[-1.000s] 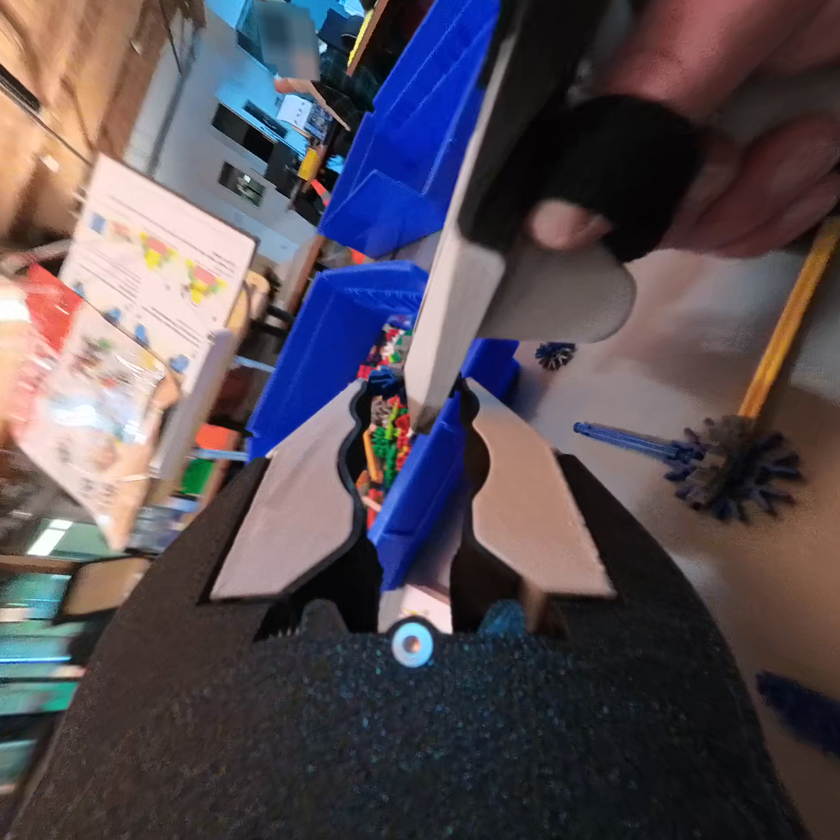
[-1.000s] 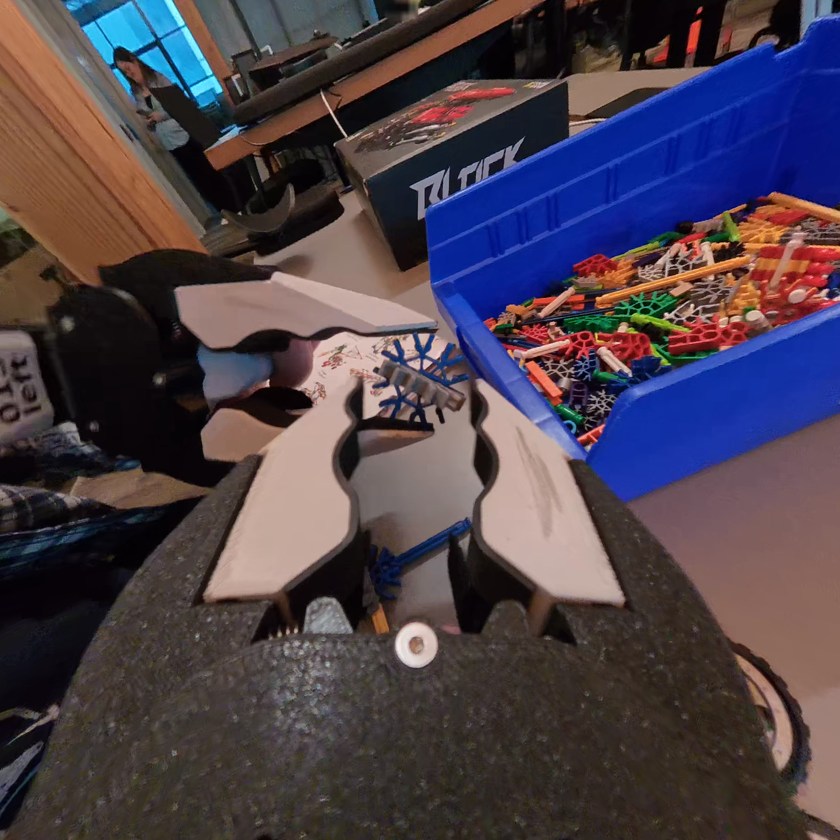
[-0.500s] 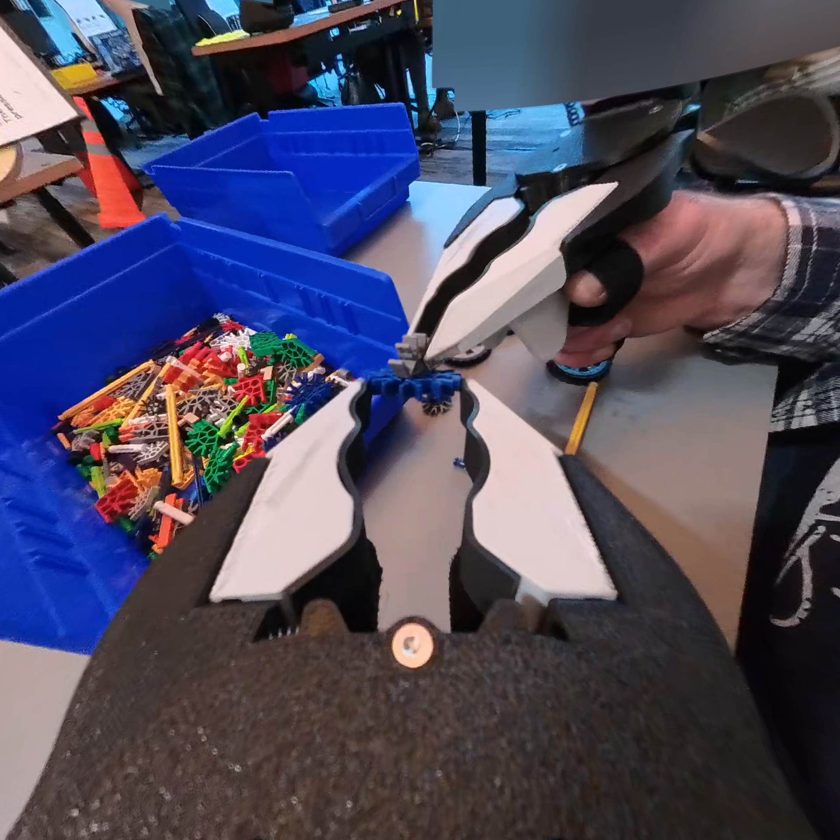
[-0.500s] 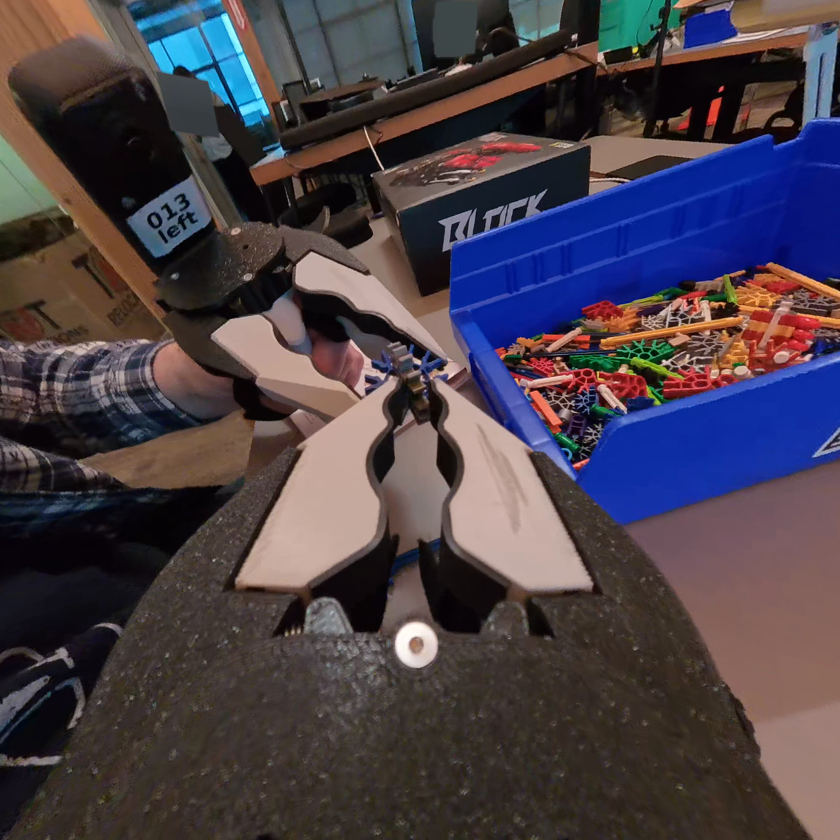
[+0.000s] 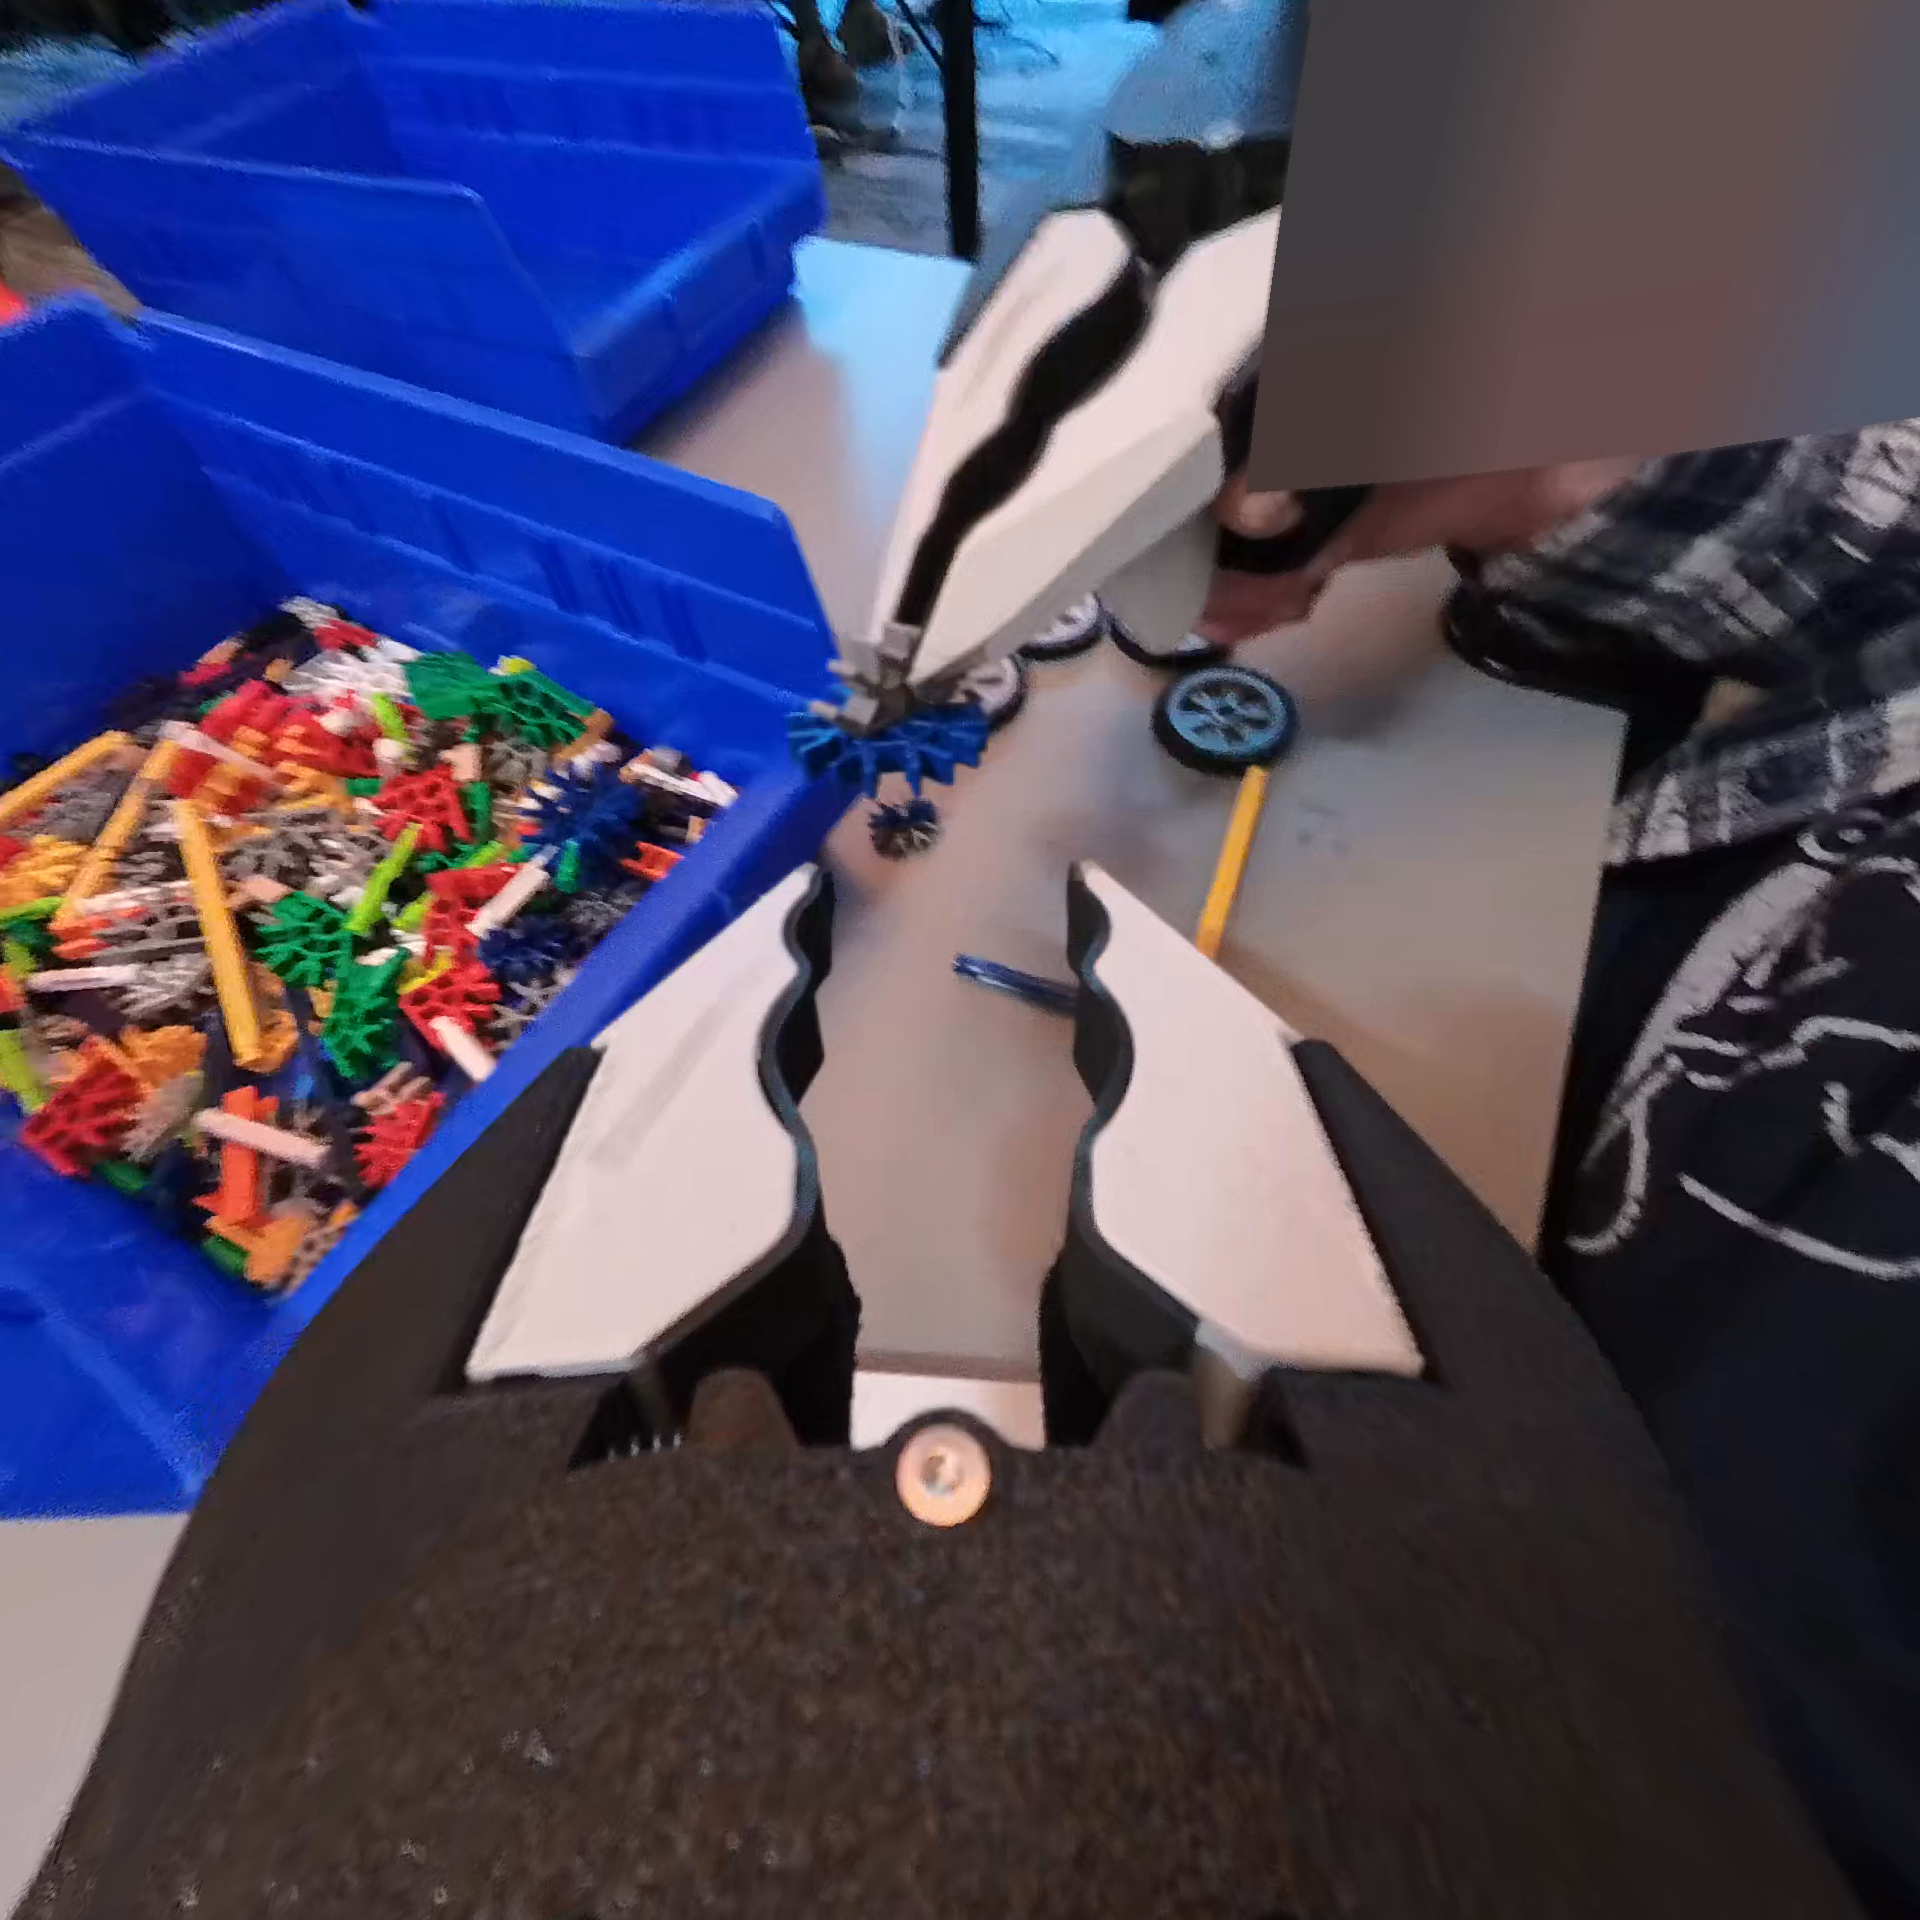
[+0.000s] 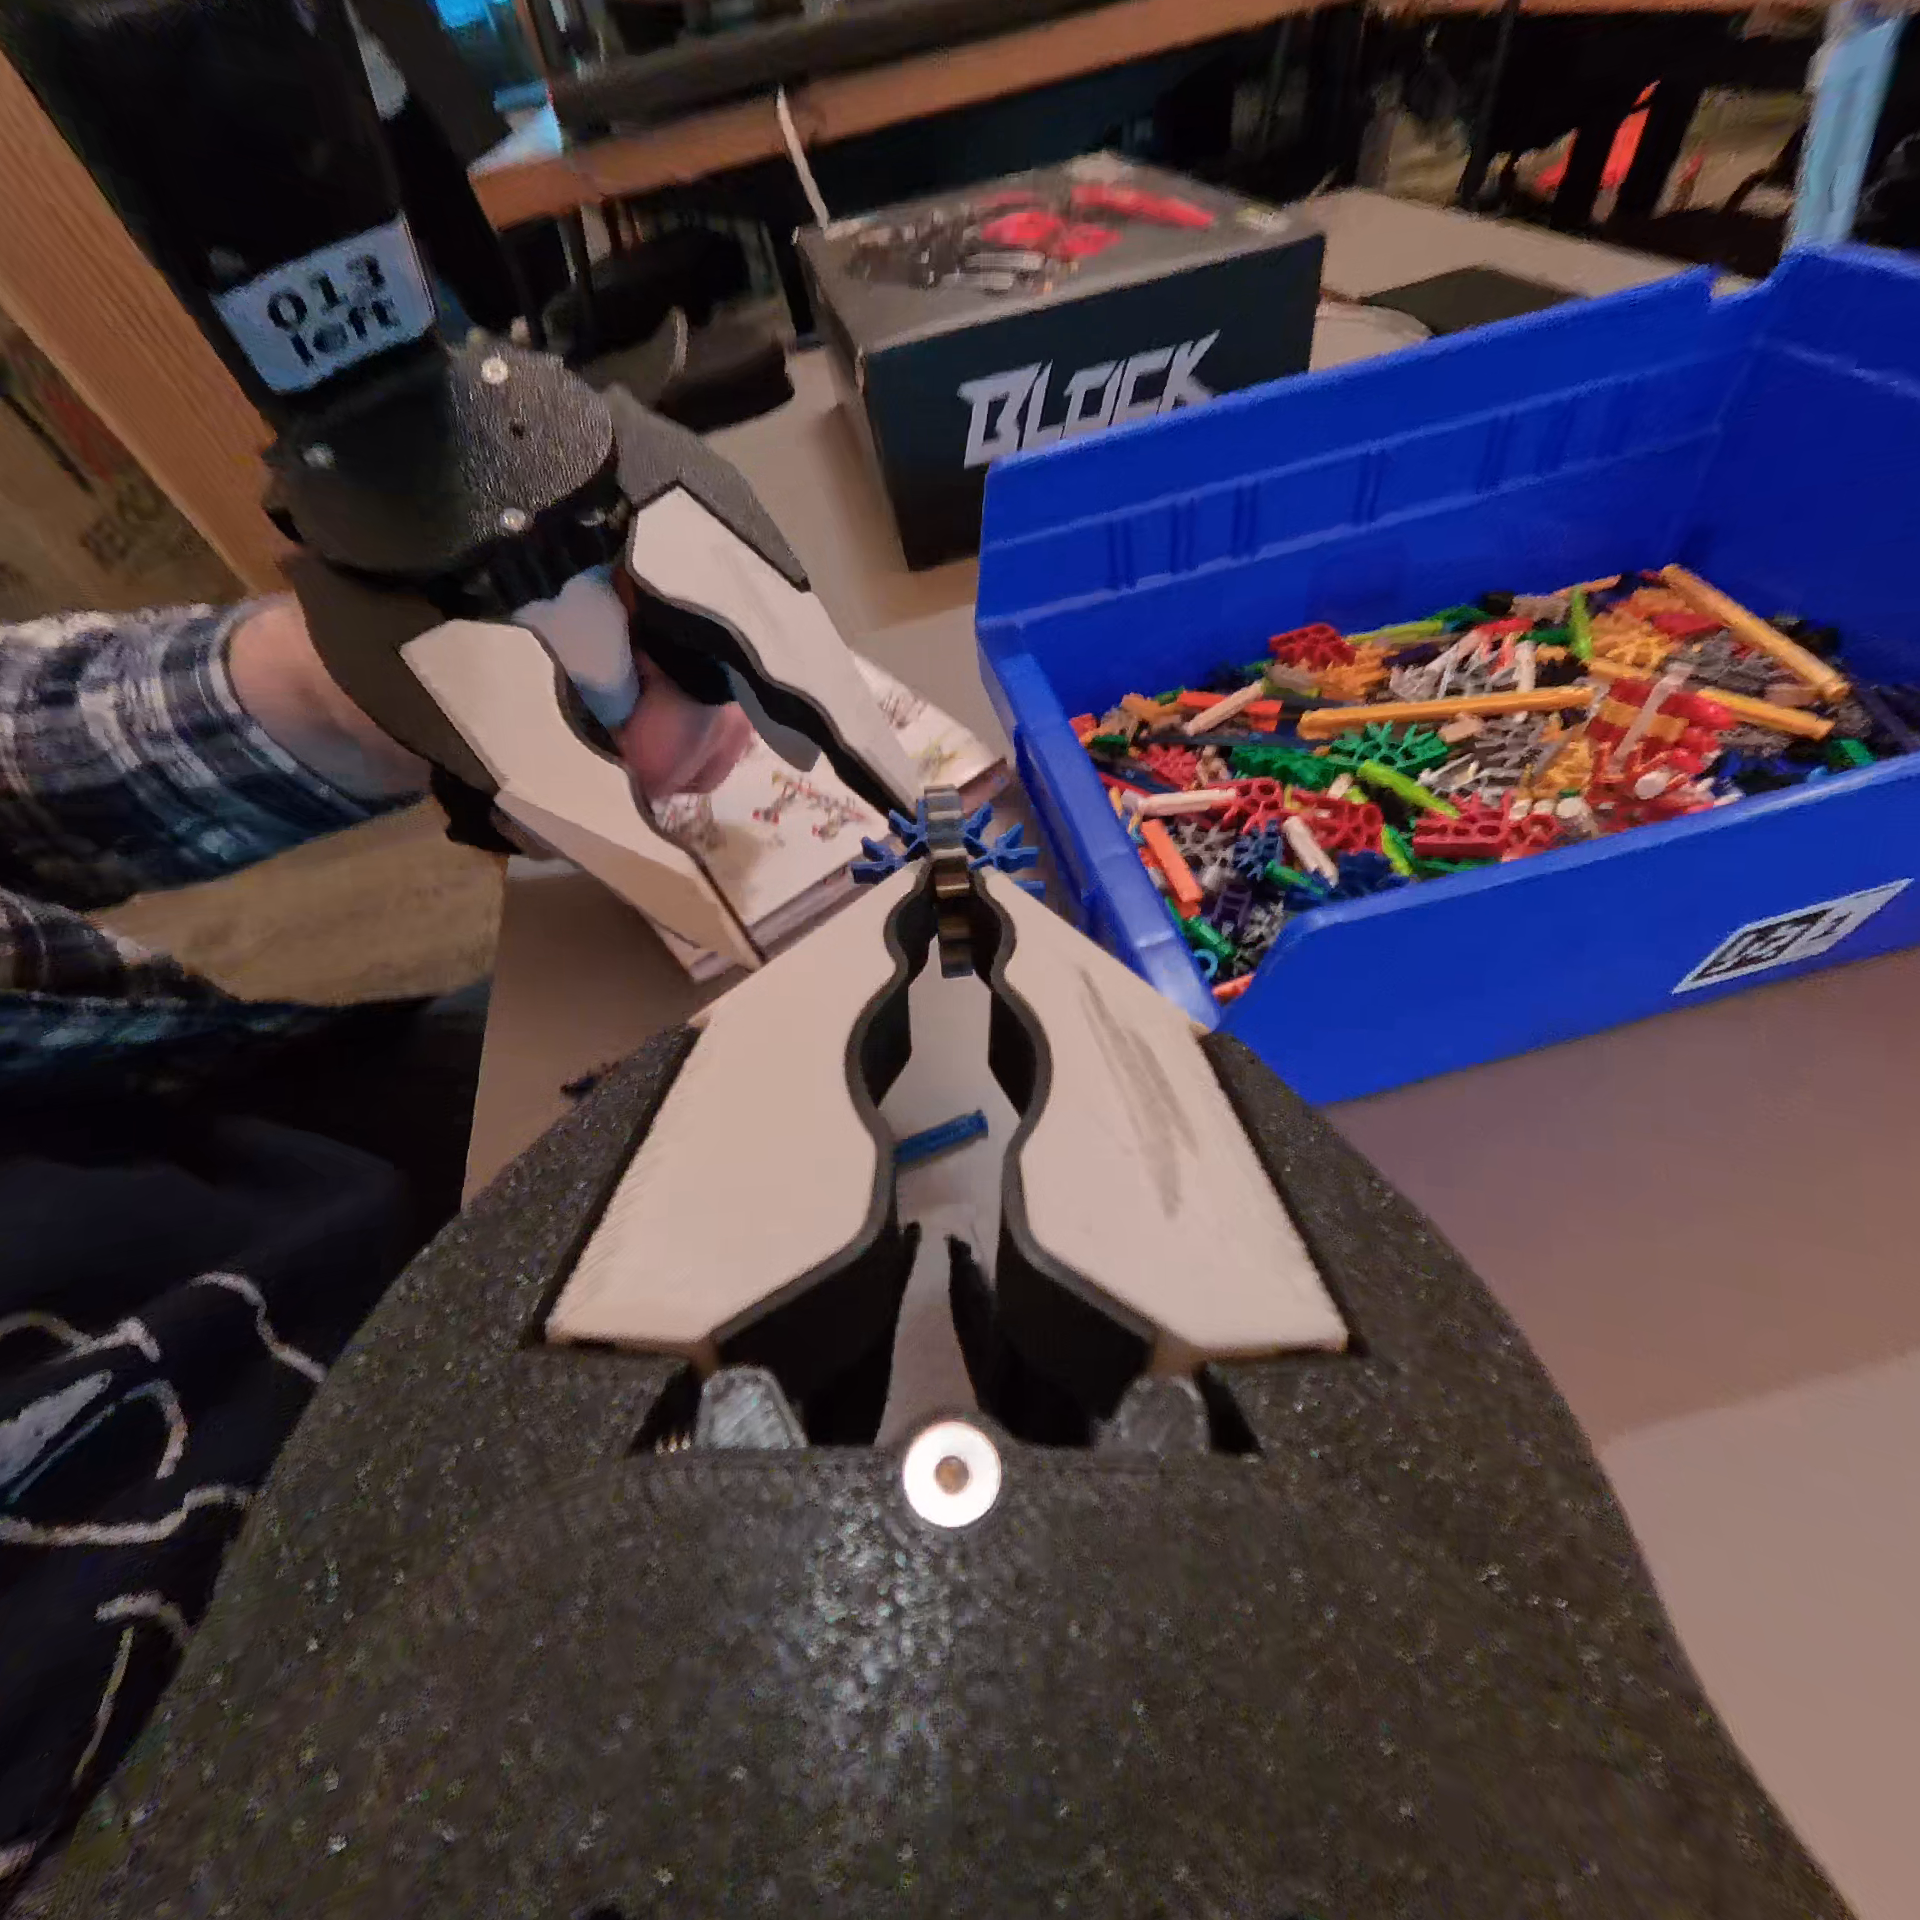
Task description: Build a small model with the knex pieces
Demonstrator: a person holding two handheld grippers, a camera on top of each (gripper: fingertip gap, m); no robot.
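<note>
At table edge, beside the full blue bin (image 5: pixel 623 499): two hand-held grippers face each other over the table (image 5: pixel 935 1143).

Right gripper (image 6: pixel 943 862): jaws narrow, pinched on a small grey toothed piece (image 6: pixel 943 831) standing upright between the tips. A blue snowflake-shaped connector (image 5: pixel 894 743) sits against the grey piece's far end. They seem joined, though I cannot tell for sure. Both are held in the air just off the bin's near corner, not inside it.

Left gripper (image 5: pixel 945 883): jaws wide, nothing between them. It hovers near the held pair, tips apart from it and pointed that way.

On the table between and around them:
- small dark blue connector (image 5: pixel 902 826), below the held pair
- blue rod (image 5: pixel 1013 982), near the left gripper's tips
- yellow rod (image 5: pixel 1231 862) and a blue-hubbed wheel (image 5: pixel 1226 717), further right
- picture booklet (image 6: pixel 790 821), behind the left gripper

The bin is heaped with mixed coloured rods and connectors. A second blue bin (image 5: pixel 468 208) and a dark box (image 6: pixel 1081 395) stand beyond.
</note>
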